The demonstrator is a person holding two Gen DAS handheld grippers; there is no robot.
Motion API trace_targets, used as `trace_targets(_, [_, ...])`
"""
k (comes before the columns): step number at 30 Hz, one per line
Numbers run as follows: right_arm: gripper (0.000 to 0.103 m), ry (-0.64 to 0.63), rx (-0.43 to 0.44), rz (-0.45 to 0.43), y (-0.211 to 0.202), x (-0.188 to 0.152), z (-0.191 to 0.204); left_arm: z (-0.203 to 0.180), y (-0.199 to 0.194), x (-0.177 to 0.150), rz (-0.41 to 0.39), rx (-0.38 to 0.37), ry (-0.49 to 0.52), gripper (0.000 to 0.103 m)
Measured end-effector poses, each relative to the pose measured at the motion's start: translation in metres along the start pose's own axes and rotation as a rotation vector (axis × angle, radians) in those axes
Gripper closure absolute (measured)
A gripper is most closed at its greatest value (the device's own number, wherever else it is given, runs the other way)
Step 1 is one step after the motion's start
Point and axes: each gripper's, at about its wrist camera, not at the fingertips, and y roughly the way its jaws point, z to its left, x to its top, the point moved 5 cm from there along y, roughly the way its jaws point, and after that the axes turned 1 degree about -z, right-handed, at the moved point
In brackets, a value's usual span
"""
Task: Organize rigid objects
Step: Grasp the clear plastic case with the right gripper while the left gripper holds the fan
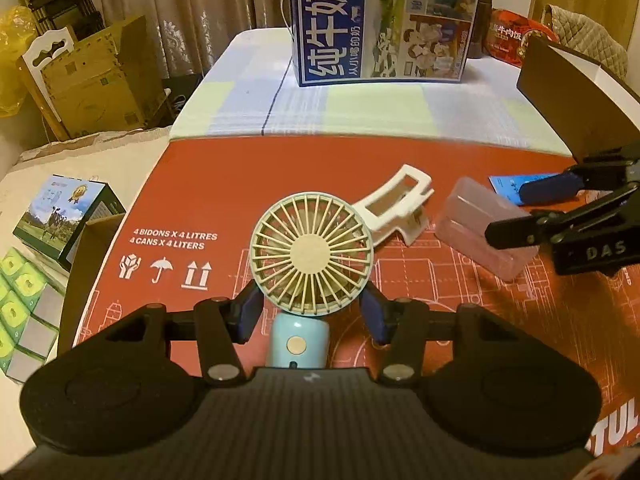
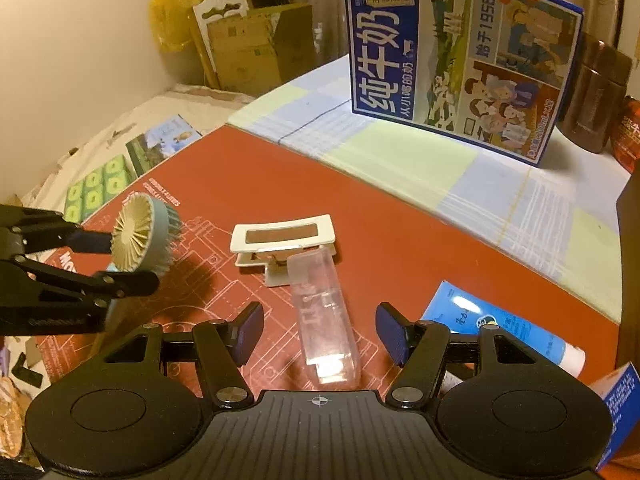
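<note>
Dim warm light, fisheye-bent edges, soft focus.

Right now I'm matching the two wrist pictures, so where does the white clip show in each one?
Left wrist: white clip just right of centre, behind the fan head, left of the clear case.
Right wrist: white clip left of centre, at the far end of the clear case.
Shared landmark: blue milk carton standing at the back.

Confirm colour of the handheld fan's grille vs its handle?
Fan: cream grille, light blue handle. Clearest in the left wrist view.
</note>
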Motion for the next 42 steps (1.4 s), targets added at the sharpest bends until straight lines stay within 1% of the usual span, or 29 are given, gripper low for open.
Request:
trace_targets(4, [0.045, -0.016, -0.002, 0.017, 0.008, 0.002, 0.000, 0.000, 0.000, 0.002, -0.003, -0.002, -0.002, 0.055])
trace_targets(8, [0.051, -0.023, -0.009, 0.035, 0.016, 0.001, 0.000, 0.001, 0.000, 0.003, -0.006, -0.003, -0.005, 0.055])
trace_targets(13, [0.054, -0.019, -0.009, 0.044, 0.021, 0.001, -0.001, 0.001, -0.002, 0.004, -0.009, -0.001, -0.009, 0.055])
trace_targets(14, [0.058, -0.022, -0.008, 0.045, 0.022, 0.001, 0.000, 0.000, -0.002, 0.004, -0.009, -0.001, -0.010, 0.055])
trace_targets(15, [0.069, -0.026, -0.008, 0.046, 0.023, 0.000, 0.000, 0.000, -0.002, 0.004, -0.011, 0.000, -0.010, 0.055])
trace_targets(17, [0.075, -0.044, -0.016, 0.050, 0.024, 0.000, 0.001, 0.000, -0.004, 0.004, -0.015, 0.000, -0.012, 0.055])
trace_targets(29, [0.076, -0.020, -0.006, -0.017, 0.000, 0.007, 0.000, -0.009, -0.015, 0.009, -0.062, -0.019, -0.013, 0.055])
trace_targets(36, [0.076, -0.001, -0.004, -0.057, -0.018, 0.011, -0.002, -0.021, -0.028, 0.020, -0.110, -0.048, 0.003, 0.055])
trace_targets(42, [0.076, 0.016, -0.018, -0.092, -0.035, 0.012, -0.007, -0.035, -0.038, 0.031, -0.145, -0.077, 0.019, 0.055])
